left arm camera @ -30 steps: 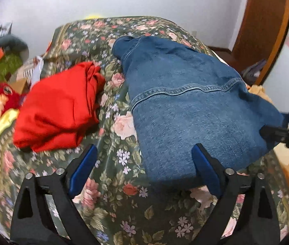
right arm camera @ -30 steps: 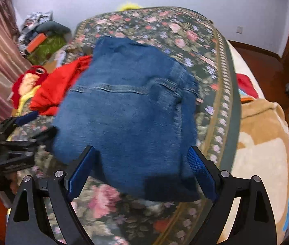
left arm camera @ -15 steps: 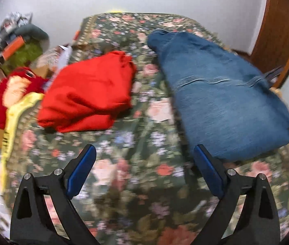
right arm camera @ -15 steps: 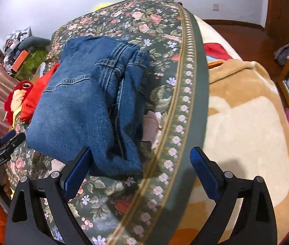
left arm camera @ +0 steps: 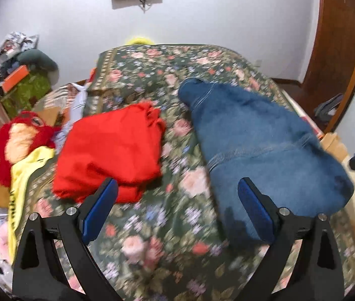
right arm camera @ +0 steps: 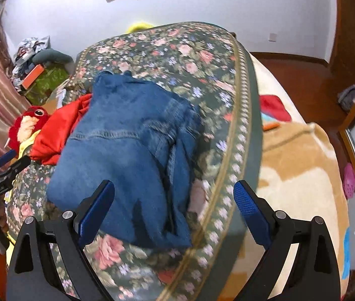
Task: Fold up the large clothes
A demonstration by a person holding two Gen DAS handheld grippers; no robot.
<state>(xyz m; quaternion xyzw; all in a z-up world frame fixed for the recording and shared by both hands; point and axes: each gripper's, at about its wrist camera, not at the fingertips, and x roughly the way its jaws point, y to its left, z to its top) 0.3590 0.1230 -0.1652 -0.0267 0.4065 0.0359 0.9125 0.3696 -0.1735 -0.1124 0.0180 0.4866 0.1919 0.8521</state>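
Both grippers backed off from jeans (left arm camera: 260, 138) since a second ago. Left gripper (left arm camera: 177, 209) wide open, empty, jeans ahead-right. Right gripper (right arm camera: 173, 209) wide open, empty, jeans ahead-left. Red garment (left arm camera: 112, 148) folded, left of jeans on bedspread (left arm camera: 167, 225).

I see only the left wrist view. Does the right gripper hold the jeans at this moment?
Observer: No. The right gripper is open, with nothing between its jaws.
Operator: Is the far side of the jeans folded flat?
Observer: On that side the jeans show stacked layers, with a bunched seam.
Operator: What lies beyond them?
Observer: The border of the floral cover, then a beige blanket with a red cloth on it.
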